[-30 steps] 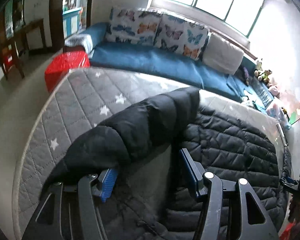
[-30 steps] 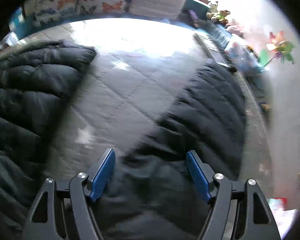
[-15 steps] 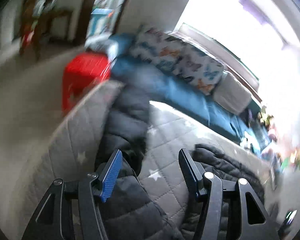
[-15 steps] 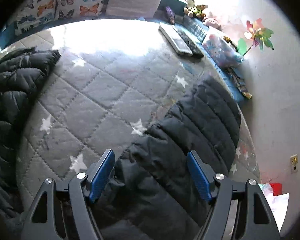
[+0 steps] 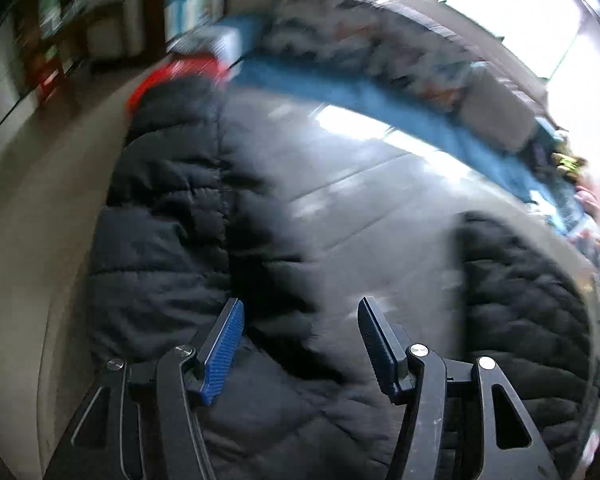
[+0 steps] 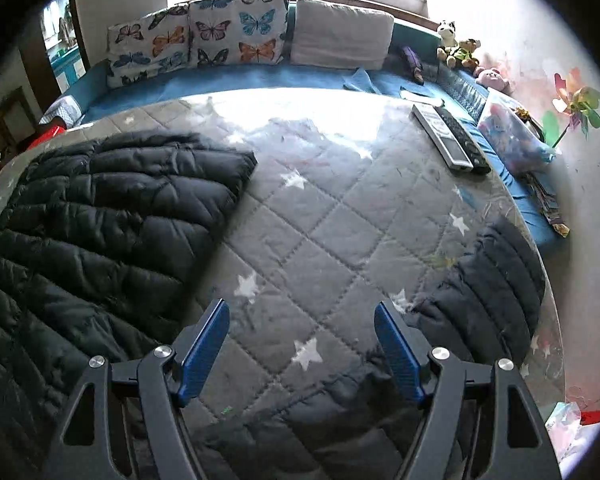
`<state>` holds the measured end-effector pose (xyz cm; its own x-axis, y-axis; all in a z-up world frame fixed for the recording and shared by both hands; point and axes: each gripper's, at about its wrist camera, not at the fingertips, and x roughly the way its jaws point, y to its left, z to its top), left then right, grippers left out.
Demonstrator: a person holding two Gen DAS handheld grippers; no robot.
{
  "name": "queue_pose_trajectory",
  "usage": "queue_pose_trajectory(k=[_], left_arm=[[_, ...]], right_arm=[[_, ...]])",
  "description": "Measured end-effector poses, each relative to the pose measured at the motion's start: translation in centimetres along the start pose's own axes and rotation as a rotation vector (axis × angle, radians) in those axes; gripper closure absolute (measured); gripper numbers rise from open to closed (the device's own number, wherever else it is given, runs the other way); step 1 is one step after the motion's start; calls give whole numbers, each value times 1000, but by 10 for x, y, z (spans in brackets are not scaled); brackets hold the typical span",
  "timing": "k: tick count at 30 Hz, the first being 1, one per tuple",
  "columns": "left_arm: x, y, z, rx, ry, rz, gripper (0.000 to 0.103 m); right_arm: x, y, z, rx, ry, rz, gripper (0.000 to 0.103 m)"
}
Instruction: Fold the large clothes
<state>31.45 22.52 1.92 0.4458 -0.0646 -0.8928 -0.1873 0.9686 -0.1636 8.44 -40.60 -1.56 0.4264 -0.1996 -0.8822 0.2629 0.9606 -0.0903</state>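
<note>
A black quilted puffer jacket [image 6: 100, 216] lies on a grey star-patterned mattress [image 6: 324, 216]. In the right wrist view its body lies at the left and one sleeve [image 6: 496, 280] at the right. My right gripper [image 6: 302, 320] is open and empty, above bare mattress between body and sleeve. In the blurred left wrist view a sleeve [image 5: 168, 208] runs along the mattress's left edge and the body [image 5: 520, 300] is at the right. My left gripper [image 5: 300, 320] is open and empty over jacket fabric.
A blue sofa [image 6: 260, 80] with butterfly cushions [image 6: 236, 36] and a white cushion [image 6: 340, 36] lines the far side. Two remotes [image 6: 448, 140] lie on the mattress's right part. Soft toys [image 6: 460, 48] and a pinwheel [image 6: 576, 108] stand by the right wall. A red box [image 5: 172, 76] sits by the mattress's left edge.
Both grippers have swung. The left now looks along the left sleeve, which has been let go. The right has lifted and turned left, so its sleeve is now at the right.
</note>
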Motion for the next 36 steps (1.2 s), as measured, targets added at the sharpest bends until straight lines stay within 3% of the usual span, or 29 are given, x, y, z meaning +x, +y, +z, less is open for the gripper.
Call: queue_pose_trajectory(k=[2,4,7,8,9,11,16,18,22,25,30,36], left_arm=[[9,29,-6,-106,32,-44,40],[-1,37,-9,-157,14,-102,40],[-27,4,-13,-55,-26,-248,40],[-30,-7,-15,-28,-31,-283,36],[-35,-26,-18,14,-30,-327,27],[-36,-66,-28,106,-16,-382,19],[-4,-135,-46,227,76,-320,19],[15,-136,-49,210,113,-302,19],[45,-133,-48,166,170,-364,20],[54,-145,-46,178,159,-409,33],[54,-159,-49,230,109,-354,60],[32,-165,-30,157,0,-434,71]], right_arm=[[1,-2,-4,18,14,29,22],[0,-2,-6,47,17,80,22],[-4,8,-3,68,19,224,22],[-4,16,-1,62,21,270,22],[-2,22,1,53,26,301,22],[5,36,5,28,37,324,22],[35,62,10,-10,91,308,22],[41,69,10,-18,92,294,29],[46,81,17,-25,84,309,47],[47,89,23,-37,88,277,54],[36,96,34,-69,28,214,81],[8,115,72,-140,-121,124,85]])
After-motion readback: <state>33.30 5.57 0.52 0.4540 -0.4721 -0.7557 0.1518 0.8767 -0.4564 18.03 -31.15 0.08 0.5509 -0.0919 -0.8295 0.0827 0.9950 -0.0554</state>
